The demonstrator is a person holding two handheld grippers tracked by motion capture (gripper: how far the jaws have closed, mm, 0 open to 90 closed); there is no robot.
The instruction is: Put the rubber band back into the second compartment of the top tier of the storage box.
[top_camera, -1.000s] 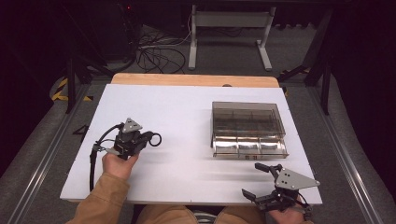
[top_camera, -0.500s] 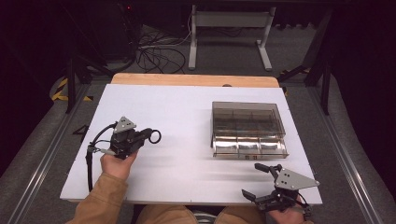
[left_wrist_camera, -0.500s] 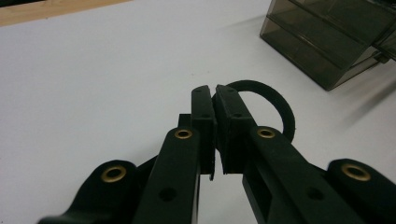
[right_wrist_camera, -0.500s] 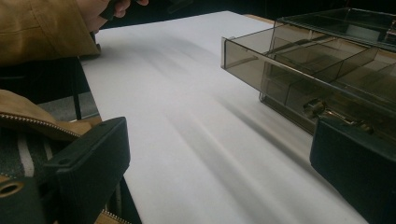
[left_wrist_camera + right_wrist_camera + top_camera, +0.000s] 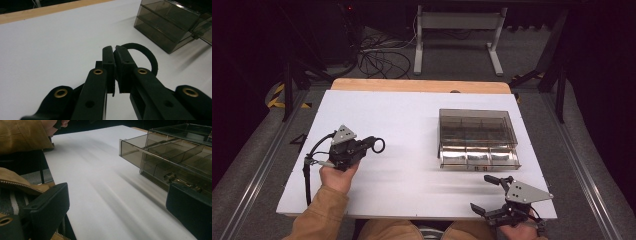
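Note:
My left gripper (image 5: 371,144) is on the left half of the white table (image 5: 412,115), shut on a black ring (image 5: 379,145). In the left gripper view the two jaws (image 5: 114,48) meet at their tips and the ring (image 5: 150,57) arcs out behind the right-hand jaw. My right gripper (image 5: 482,193) rests at the table's front right edge with its jaws wide open and nothing between them. A smoky clear drawer box (image 5: 477,130) stands just beyond it, with its bottom drawer (image 5: 479,157) pulled out toward me. In the right gripper view the drawer (image 5: 160,157) shows several empty compartments.
A wooden strip (image 5: 422,86) borders the table's far edge. Metal rails (image 5: 262,165) run along both sides of the table. Cables (image 5: 377,60) and a stand's legs (image 5: 457,45) lie on the floor behind it. A tan sleeve (image 5: 22,132) is at the top left of the right gripper view.
My left gripper has shifted slightly to the left with the ring still in it. The right gripper and the drawer box have not moved.

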